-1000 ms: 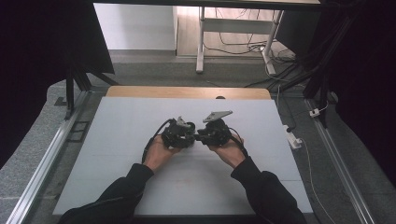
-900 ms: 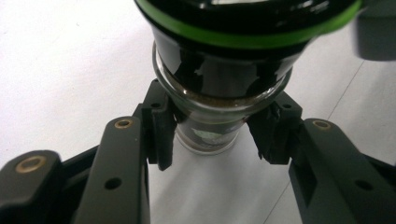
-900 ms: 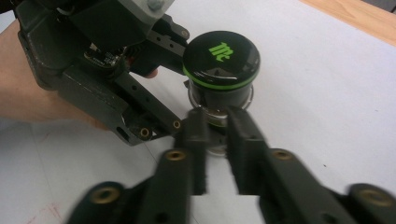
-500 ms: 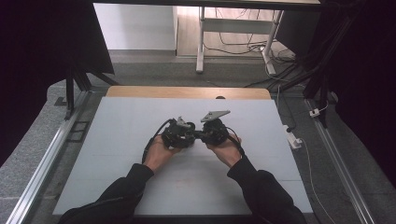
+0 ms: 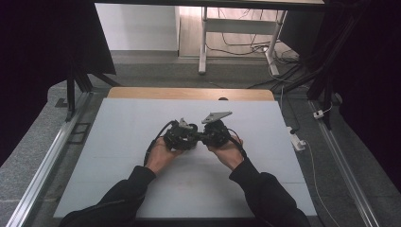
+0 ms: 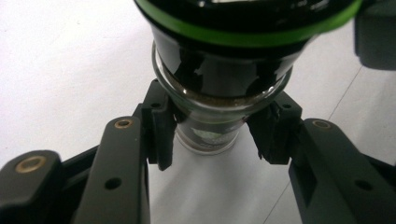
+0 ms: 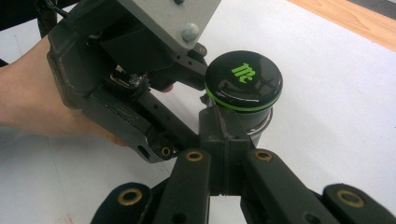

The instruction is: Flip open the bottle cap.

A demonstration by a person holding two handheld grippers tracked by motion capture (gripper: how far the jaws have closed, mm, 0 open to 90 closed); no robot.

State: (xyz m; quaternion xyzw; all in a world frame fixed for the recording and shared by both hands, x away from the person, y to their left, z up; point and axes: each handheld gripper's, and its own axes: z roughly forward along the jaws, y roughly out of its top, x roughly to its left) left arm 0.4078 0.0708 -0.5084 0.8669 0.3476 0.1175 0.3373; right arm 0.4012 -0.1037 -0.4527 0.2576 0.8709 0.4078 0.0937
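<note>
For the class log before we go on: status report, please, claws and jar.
Left claw shut on glass jar, gripping below the lid. Right claw shut, jaws together beside the black lid. White table around them, nothing in the way.

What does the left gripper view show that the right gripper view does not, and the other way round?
Left gripper view: the glass body of the jar under its cap, with the left gripper closed on it. Right gripper view: the cap's top with a green logo, a hand, and the right gripper, jaws shut beside the jar. Shared: the green-ringed black cap and the white table.
</note>
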